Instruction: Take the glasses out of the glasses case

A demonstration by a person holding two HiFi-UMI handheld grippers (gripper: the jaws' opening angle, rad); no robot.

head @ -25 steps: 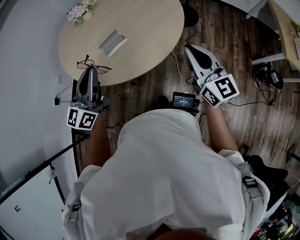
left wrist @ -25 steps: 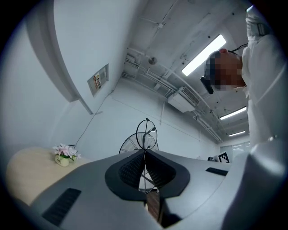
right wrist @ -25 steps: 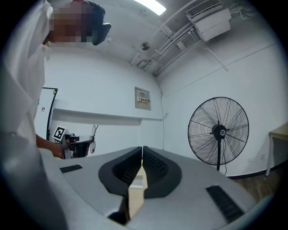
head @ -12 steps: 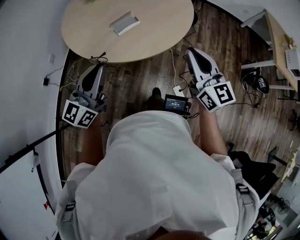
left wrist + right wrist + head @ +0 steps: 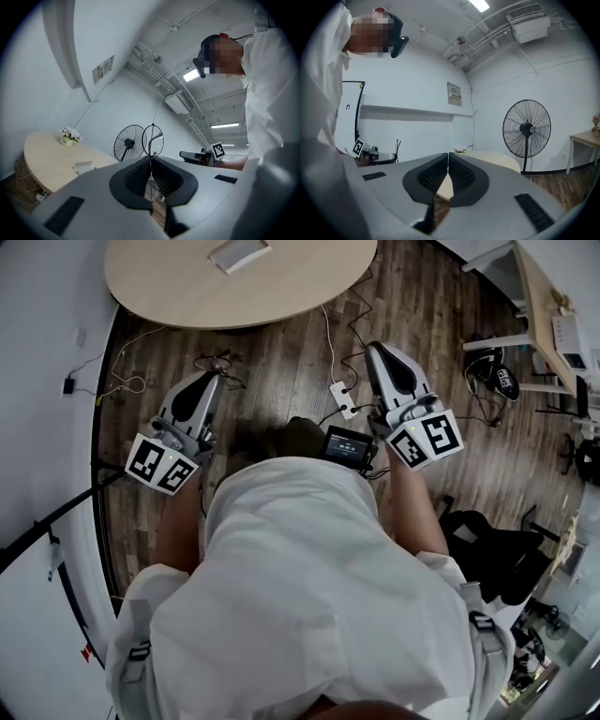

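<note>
Round wooden table [image 5: 309, 277] across top of head view, on dark plank floor [image 5: 281, 362]. White power strip [image 5: 341, 399] with loose cables at centre. Small lit screen [image 5: 345, 442] just below it. Second desk [image 5: 539, 306] at upper right. Left gripper view: pedestal fan [image 5: 126, 143] centre, potted flowers [image 5: 69, 136] on table at left. Right gripper view: wall air conditioner [image 5: 530, 23] at upper right.
</note>
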